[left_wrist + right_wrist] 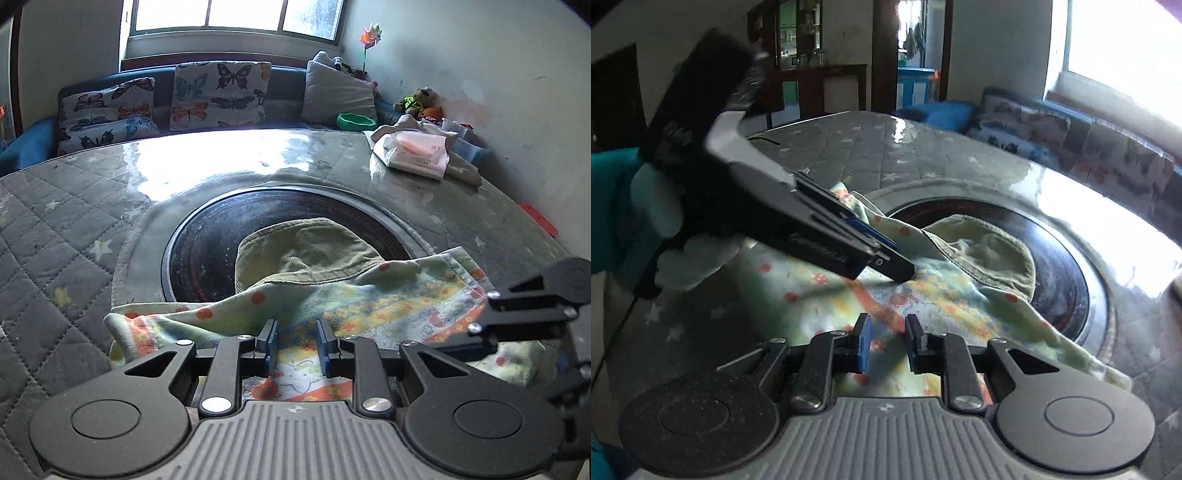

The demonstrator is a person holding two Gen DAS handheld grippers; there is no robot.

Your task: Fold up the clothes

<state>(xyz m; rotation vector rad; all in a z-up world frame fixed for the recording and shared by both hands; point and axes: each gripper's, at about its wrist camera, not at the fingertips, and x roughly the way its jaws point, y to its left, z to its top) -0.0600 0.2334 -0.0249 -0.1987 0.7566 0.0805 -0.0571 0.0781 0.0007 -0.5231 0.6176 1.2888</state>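
Left claw spread, hovered low over near-left part of printed garment, which lay flat on desk, long axis running left to right, far edge lapping dark round inset under an olive corduroy piece. Right claw spread too, empty, over garment's near-right part; both about equally near, neither pinching cloth.

We're in a home, a lived-in sitting room. Butterfly-print cushions line a blue sofa under a bright window at the far side. A teddy bear sits in the far right corner by a paper pinwheel. The table wears a quilted star-print cover, and a wooden cabinet stands back by the doorway.
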